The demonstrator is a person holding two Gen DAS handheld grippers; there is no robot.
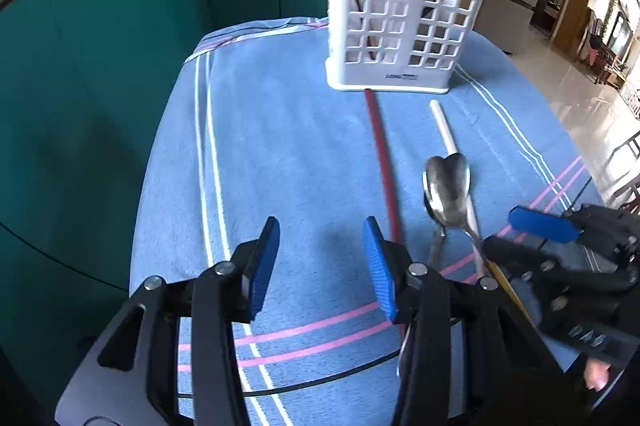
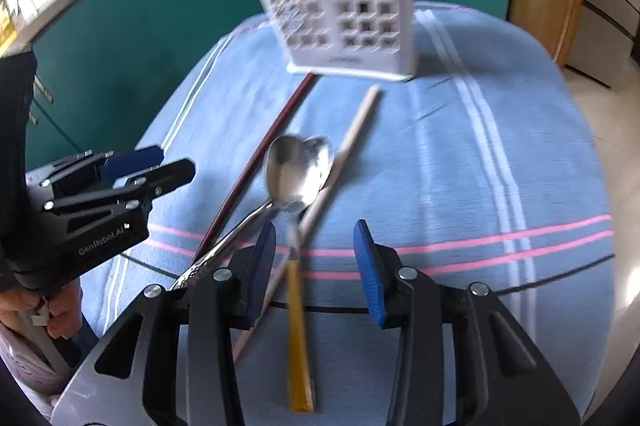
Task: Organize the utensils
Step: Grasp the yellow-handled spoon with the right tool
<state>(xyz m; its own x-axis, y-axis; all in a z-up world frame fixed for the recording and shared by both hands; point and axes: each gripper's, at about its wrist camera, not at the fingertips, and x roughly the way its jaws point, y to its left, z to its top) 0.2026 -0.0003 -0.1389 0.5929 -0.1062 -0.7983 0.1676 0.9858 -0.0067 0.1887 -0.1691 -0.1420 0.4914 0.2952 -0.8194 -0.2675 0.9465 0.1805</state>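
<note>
The right gripper [image 2: 315, 266] is part-open and empty. The yellow-handled spoon [image 2: 298, 306] lies between its jaws, long axis toward 12 o'clock, bowl toward the white caddy [image 2: 344, 6]. The left gripper [image 1: 320, 266] is also empty and farther off.

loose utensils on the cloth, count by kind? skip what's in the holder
Steel spoons: 2, one all-metal spoon, one yellow-handled spoon
Chopsticks: 2, one dark red chopstick, one pale chopstick
Total: 4 loose on the blue striped cloth, in front of the white perforated plastic holder.
</note>
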